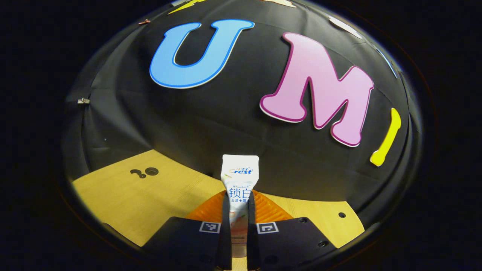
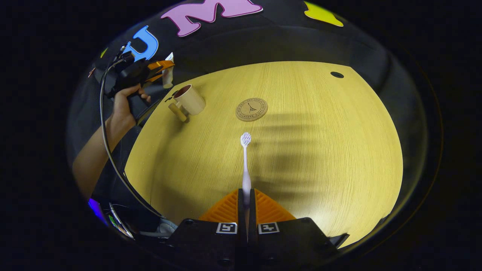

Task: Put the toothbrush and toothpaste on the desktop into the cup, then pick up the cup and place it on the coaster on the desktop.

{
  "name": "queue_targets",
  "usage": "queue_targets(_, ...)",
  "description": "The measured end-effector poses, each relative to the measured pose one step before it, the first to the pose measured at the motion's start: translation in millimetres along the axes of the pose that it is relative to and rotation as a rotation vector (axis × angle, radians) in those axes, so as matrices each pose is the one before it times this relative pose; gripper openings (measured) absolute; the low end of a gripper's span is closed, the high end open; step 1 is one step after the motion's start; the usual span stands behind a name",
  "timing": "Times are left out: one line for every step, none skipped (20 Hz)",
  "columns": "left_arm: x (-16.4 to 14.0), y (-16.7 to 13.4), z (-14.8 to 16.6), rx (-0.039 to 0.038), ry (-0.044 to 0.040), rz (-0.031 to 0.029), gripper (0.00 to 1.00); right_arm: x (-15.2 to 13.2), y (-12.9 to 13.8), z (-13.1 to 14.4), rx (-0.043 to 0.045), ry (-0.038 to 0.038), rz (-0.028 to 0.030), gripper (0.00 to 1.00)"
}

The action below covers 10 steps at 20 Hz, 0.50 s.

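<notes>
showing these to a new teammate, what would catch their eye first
Most striking is the toothpaste tube, standing upright and clamped in the left tongs at the bottom of the left gripper view. In the right gripper view, the right tongs pinch a toothbrush that points out over the wooden desktop. Beyond it, the round coaster lies bare, with the cup to its left.

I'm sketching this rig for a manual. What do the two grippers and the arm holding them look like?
Each gripper, left and right, has a black body carrying two square black-and-white markers, plus ribbed orange parts. A black cable trails from the left one; the forearm holding it is bare.
</notes>
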State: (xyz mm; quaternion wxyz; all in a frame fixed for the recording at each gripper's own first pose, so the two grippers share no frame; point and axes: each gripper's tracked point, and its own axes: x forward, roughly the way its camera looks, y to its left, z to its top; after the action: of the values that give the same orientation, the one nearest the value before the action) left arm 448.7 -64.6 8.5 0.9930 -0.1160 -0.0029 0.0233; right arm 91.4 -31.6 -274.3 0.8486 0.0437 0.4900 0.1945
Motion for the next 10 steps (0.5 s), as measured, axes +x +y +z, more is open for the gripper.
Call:
queue_targets(6.11, 1.23, -3.54, -0.00988, -0.00337, 0.00891, 0.2, 1.35, -0.5, -0.19, 0.00073, 0.00384, 0.00017, 0.06)
queue_targets(5.59, 3.48, -2.45, -0.00148, -0.00185, 0.01226, 0.25, 1.41, -1.27, -0.99, 0.00105, 0.00411, -0.00016, 0.06)
queue_targets(6.02, 5.81, -3.17, -0.00135, -0.00408, 0.0105, 0.2, 0.88, -2.03, -1.67, 0.00136, 0.00424, -0.00156, 0.06)
queue_targets(4.28, 0.64, -2.86, -0.00868, 0.00307, -0.00107, 0.2, 0.29, -1.92, -1.31, 0.00228, 0.0048, -0.00144, 0.05)
queue_targets(3.03, 0.09, -3.29, -0.01037, 0.00226, 0.00268, 0.2, 0.8, -1.82, -0.03, 0.00359, 0.00194, -0.00276, 0.05)
queue_targets(2.53, 2.08, -3.49, -0.00867, 0.00659, 0.00549, 0.21, 1.44, -2.15, -0.17, 0.00455, 0.00302, -0.00263, 0.06)
queue_targets(2.09, 3.99, -5.46, -0.00365, 0.00811, 0.00849, 0.22, 1.31, -0.61, -0.52, 0.00466, 0.00287, -0.00064, 0.06)
queue_targets(2.1, 3.87, -4.15, 0.00144, 0.00765, 0.01123, 0.23, 0.92, -0.97, 0.05, 0.00268, 0.00123, -0.00237, 0.06)
queue_targets(2.01, 2.41, -5.0, 0.00122, 0.00719, 0.00628, 0.23, 0.33, -0.49, 0.01, 0.00057, -0.00014, -0.00191, 0.05)
queue_targets(0.6, 0.85, -4.59, -0.00268, 0.01242, 0.00253, 0.24, 1.0, -0.22, 1.09, -0.00115, -0.00159, -0.00082, 0.06)
